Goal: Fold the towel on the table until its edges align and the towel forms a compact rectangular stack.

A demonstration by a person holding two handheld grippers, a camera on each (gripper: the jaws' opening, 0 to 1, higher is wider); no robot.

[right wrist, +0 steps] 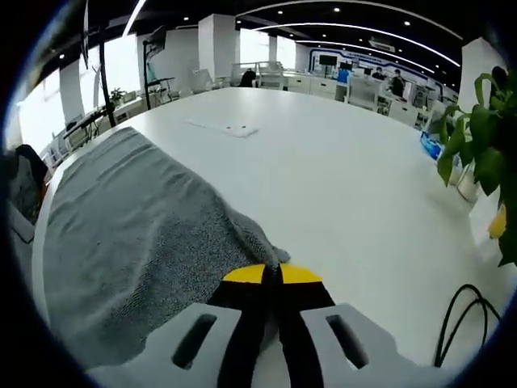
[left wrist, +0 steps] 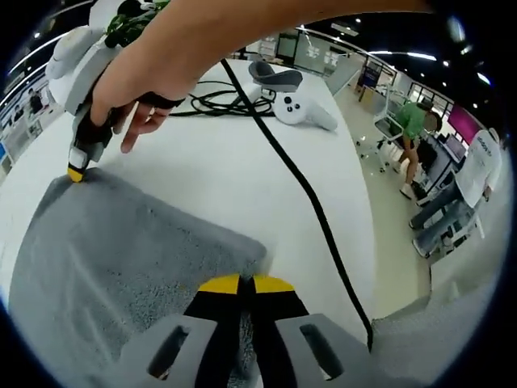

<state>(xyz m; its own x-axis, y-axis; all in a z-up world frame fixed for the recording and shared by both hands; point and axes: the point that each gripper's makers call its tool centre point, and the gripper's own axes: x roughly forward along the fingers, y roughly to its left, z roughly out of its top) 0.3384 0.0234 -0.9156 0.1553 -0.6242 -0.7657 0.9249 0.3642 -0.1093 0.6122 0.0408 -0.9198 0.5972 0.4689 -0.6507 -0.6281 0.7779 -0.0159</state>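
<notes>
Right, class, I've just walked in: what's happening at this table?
A person is folding a grey towel on a white table with two handheld grippers. The left gripper is shut on one towel corner, the right gripper on another. A black cable crosses the table beside the towel.

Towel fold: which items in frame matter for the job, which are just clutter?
Job:
towel
left gripper, shut on a towel corner
right gripper, shut on another corner
table

Clutter:
VR controller
black cable
coiled cables
potted plant
flat white item
</notes>
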